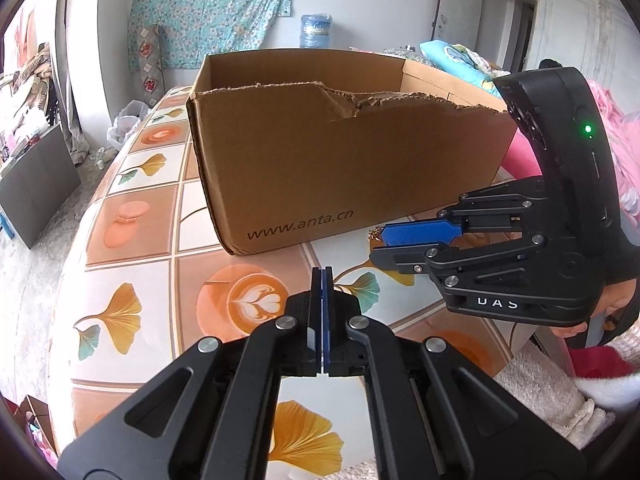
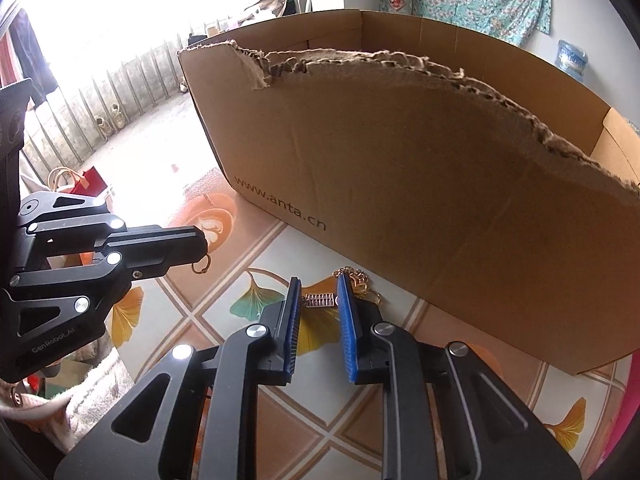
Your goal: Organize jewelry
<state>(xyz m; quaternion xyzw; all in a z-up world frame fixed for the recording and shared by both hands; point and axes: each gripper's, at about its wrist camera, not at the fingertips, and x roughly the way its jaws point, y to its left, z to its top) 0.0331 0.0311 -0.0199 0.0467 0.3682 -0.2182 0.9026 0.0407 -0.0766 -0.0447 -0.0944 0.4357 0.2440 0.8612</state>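
The torn cardboard box (image 2: pixel 460 184) walls off the tabletop (image 1: pixel 132 240) just ahead of me; its ragged near wall dips low. Bare cloth lies open between my 2 grippers.

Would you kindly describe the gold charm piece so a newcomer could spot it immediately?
Find the cardboard box on the patterned table. At the foot of its printed side lies the gold charm piece, between the right tool pads. Unlike the plain ring nearby, it has a chain.

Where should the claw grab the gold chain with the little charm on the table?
Grab the small charm, coming from above. The chain lies flat beside the box, and the charm already sits between the right claw fingers, a firmer thing to pinch than loose links.
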